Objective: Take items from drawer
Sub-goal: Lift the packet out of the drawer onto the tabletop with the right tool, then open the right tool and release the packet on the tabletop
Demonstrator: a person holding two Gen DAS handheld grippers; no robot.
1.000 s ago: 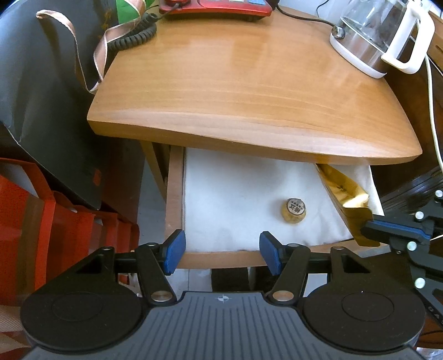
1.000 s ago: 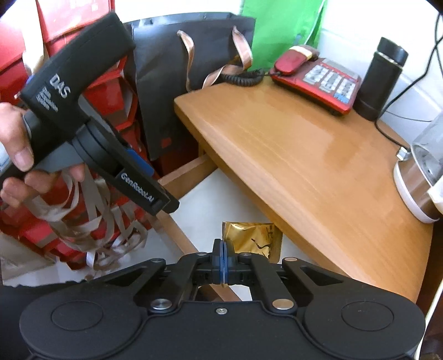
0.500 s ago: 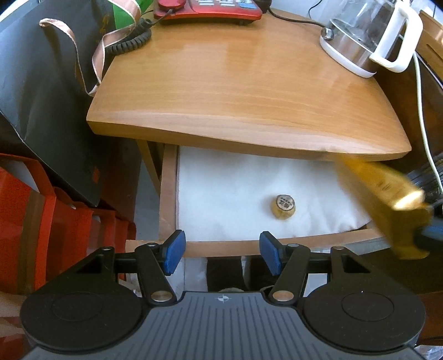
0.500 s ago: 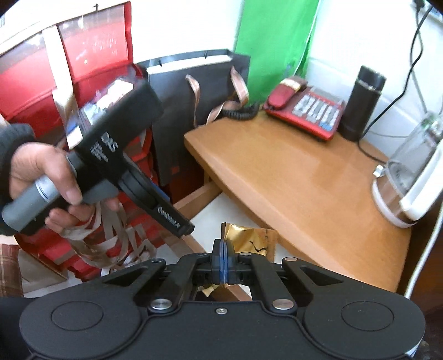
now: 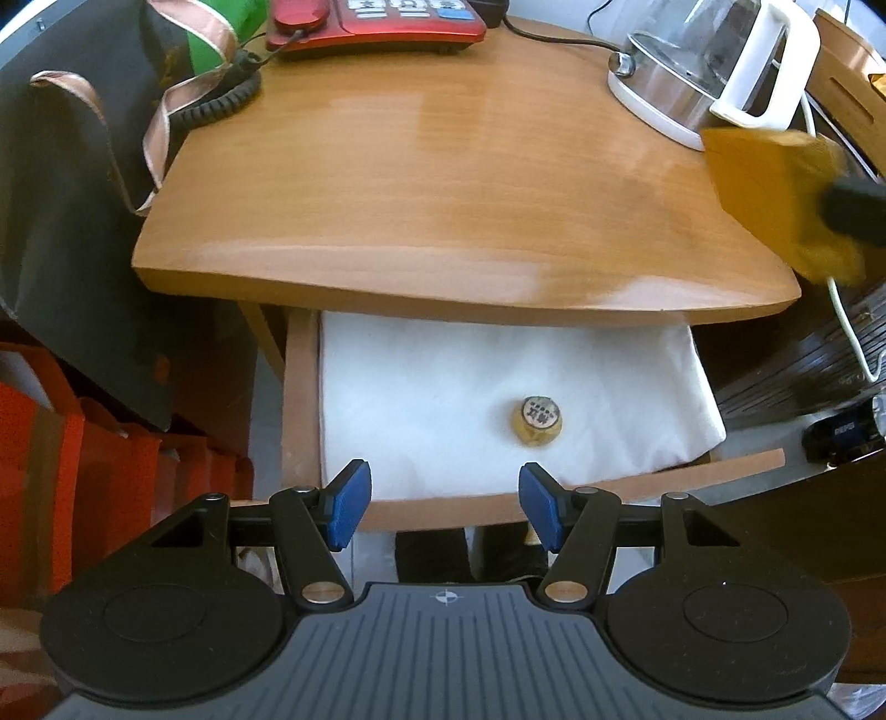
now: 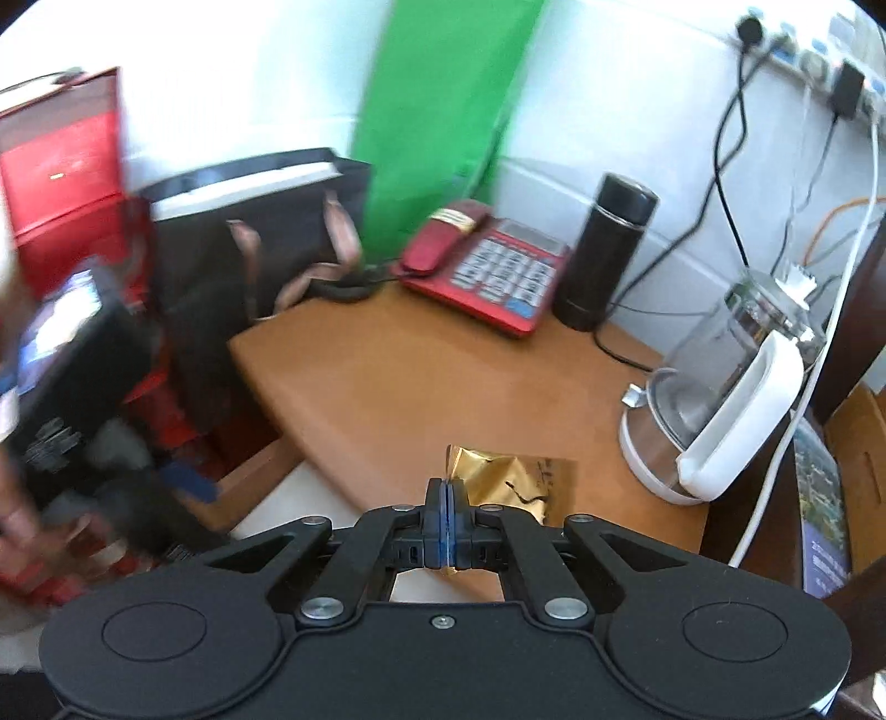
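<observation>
Wooden desktop [image 6: 443, 387]: gold packet [image 6: 515, 476] clamped in right gripper [image 6: 446, 520], to be lowered flat; left gripper [image 5: 443, 501] apart, empty.

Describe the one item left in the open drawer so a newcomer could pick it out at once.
Find the wooden table with the red telephone; under its front edge the drawer stands open, lined with white cloth. On the cloth's right half lies a small round golden piece with dark characters on top, alone there.

Black claw [image 5: 440, 507], blue pads [image 5: 348, 504], silver screws
</observation>
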